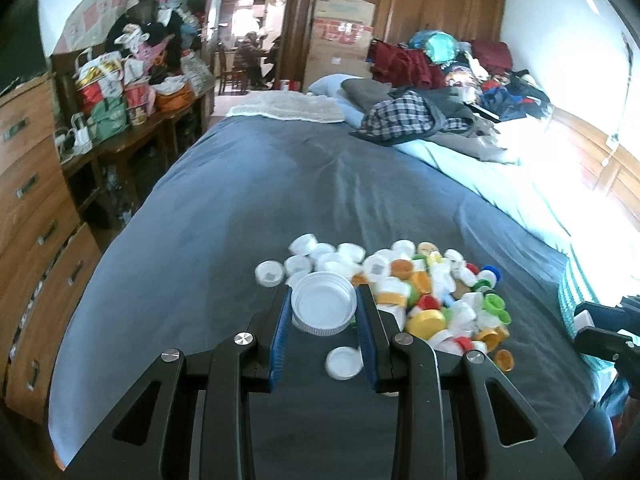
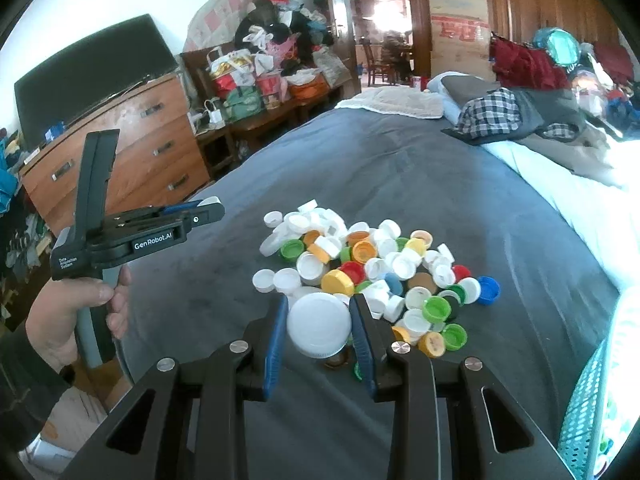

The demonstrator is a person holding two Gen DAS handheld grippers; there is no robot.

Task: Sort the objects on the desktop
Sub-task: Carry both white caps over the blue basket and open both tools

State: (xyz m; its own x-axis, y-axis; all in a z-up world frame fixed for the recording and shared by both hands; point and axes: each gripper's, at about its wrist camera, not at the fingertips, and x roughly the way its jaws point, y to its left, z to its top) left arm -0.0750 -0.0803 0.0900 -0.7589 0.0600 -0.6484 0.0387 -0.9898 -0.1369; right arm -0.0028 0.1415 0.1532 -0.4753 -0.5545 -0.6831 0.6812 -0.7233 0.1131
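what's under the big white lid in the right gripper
Under the white lid in the right gripper: a brown cap's edge, partly covered, and grey bedcover.

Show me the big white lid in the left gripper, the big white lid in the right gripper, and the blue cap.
Left gripper's white lid [image 1: 323, 307]: left wrist view, its hollow inside.
Right gripper's white lid [image 2: 319, 325]: right wrist view, its flat top.
Blue cap [image 2: 488, 289]: right wrist view, its open inside.

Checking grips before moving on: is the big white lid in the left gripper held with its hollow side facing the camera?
Yes, the left gripper clamps the large white lid with its hollow inside showing.
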